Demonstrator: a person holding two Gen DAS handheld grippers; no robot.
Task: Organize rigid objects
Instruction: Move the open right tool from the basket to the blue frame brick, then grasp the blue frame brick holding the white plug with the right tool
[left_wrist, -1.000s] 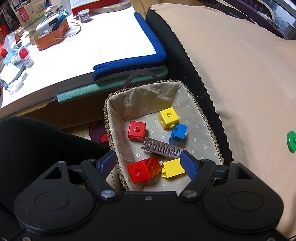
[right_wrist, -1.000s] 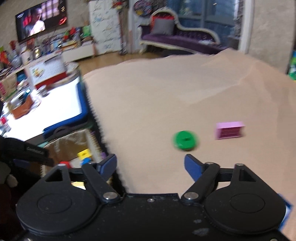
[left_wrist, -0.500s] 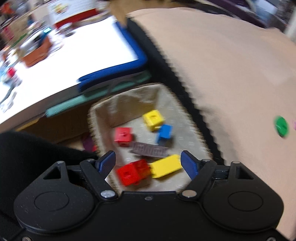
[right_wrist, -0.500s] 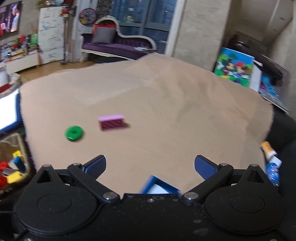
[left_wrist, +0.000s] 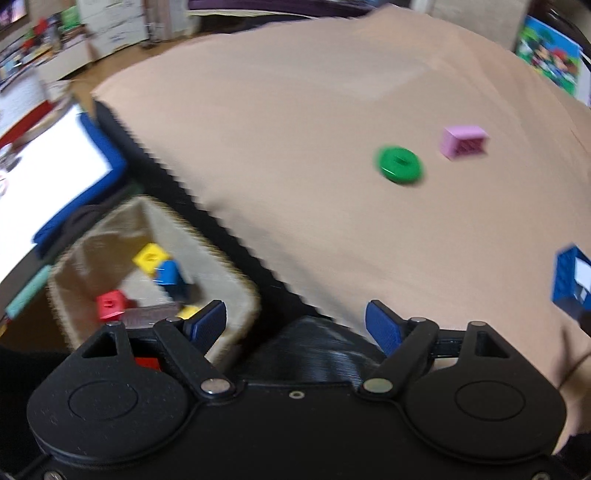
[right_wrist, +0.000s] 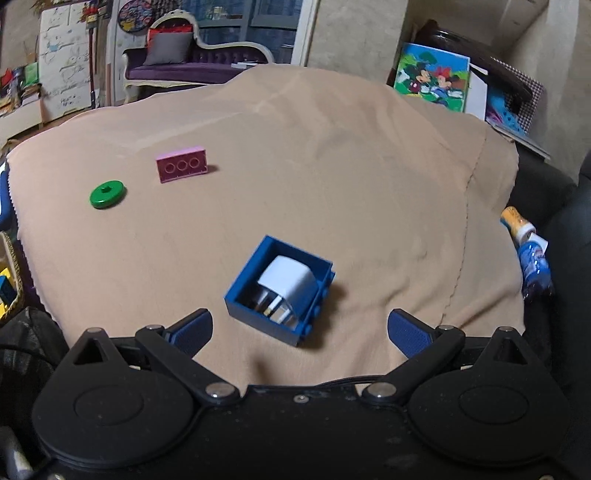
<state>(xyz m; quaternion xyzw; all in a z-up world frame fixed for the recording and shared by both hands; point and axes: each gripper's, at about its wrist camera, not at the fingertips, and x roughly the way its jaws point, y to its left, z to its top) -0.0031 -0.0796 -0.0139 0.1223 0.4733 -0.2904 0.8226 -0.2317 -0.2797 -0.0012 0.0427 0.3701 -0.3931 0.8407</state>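
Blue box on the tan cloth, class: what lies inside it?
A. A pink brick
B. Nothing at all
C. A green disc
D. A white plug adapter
D: in the right wrist view the blue box holds a white plug adapter, while the green disc and the pink brick lie apart on the tan cloth.

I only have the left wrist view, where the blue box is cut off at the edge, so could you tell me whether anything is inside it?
Observer: Yes, the blue box holds a white plug, prongs toward the camera.
Operator: Thank you. Which way does the box sit?
Observer: It rests on the cloth, open side up.
Operator: Is there anything beyond it on the right?
Observer: A bottle lies just off the cloth's right edge.
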